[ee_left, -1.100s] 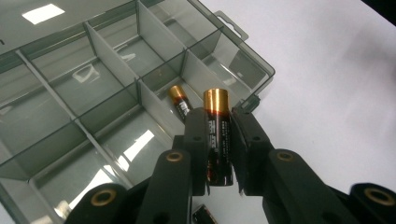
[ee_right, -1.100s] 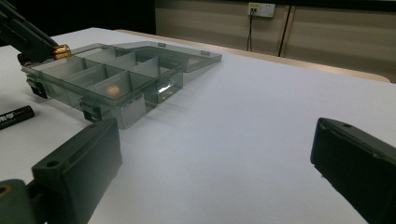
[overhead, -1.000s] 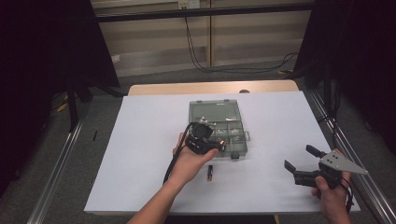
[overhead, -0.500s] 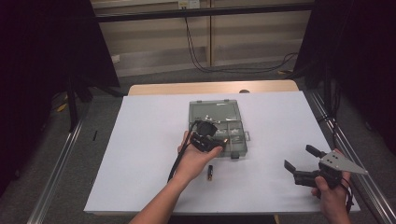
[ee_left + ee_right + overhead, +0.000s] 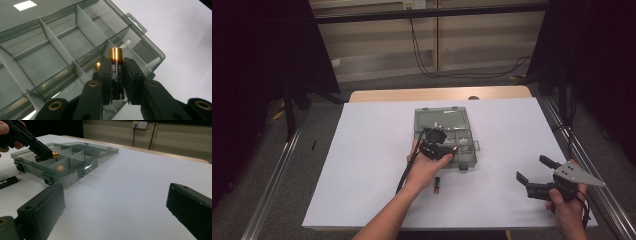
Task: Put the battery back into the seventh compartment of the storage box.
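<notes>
Clenched between the two black jaws of the left gripper (image 5: 117, 80), a black-and-copper battery (image 5: 116, 72) stands gripped at mid-body, its copper end poking past the jaw tips over a near compartment of the smoky clear organiser box (image 5: 50, 50). The battery looks small, stiff and smooth-skinned, light but dense for its size; the round casing could roll or slide in the pads, so a hold across the middle of the body, as here, seems the safest one. In the right gripper view its bright tip (image 5: 55, 153) hangs just inside the box's rim, above the divided tray (image 5: 62, 167). The box lies open on the white table cover (image 5: 362, 150), lid (image 5: 442, 119) folded flat behind it; the compartments under the battery look bare, while a few small pale items, too tiny to name, sit in others in the high view. A second battery (image 5: 437, 185) lies on the cover just beside the person's left forearm, apart from the box. Well off to the side, the right gripper (image 5: 539, 172) waits with jaws spread wide, holding nothing
</notes>
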{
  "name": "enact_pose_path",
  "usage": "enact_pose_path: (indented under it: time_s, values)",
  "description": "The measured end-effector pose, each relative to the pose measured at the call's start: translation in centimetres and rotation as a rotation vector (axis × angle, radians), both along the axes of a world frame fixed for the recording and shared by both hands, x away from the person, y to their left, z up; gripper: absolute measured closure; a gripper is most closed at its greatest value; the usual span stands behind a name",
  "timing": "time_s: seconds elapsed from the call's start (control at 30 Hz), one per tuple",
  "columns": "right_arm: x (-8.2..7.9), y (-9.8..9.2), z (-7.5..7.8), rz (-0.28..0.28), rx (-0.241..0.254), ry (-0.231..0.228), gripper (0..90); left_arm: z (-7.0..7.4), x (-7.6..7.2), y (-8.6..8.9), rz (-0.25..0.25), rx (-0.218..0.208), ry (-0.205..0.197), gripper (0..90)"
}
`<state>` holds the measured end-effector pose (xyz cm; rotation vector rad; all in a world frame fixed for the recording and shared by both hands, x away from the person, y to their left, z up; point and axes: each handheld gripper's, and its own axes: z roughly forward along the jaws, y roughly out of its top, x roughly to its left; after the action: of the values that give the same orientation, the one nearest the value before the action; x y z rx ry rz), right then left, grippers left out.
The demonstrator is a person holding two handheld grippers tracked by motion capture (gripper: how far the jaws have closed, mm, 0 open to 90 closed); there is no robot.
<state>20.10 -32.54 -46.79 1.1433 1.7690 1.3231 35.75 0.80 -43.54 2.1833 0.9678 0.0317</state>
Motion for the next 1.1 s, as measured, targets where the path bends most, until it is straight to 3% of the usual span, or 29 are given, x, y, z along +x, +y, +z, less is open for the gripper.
enact_pose_path:
  time_s: [0.17,0.53,0.8,0.93,1.1]
  values:
    - [0.0,0.0,0.0,-0.003,0.001,-0.001,1.2,0.2,-0.2,0.2,-0.011,-0.020,-0.005,75.0]
    - [0.0,0.0,0.0,-0.003,-0.002,-0.001,1.2,1.5,-1.1,1.2,-0.056,-0.090,-0.010,33.7]
    - [0.0,0.0,0.0,-0.003,-0.001,-0.001,1.2,2.3,-2.0,2.1,-0.076,-0.112,-0.016,12.8]
    - [0.0,0.0,0.0,-0.001,-0.001,-0.001,1.2,2.8,-2.4,2.4,-0.091,-0.097,-0.013,5.9]
    - [0.0,0.1,0.1,-0.001,0.000,0.000,1.2,3.2,-3.0,3.2,-0.087,-0.106,-0.018,5.1]
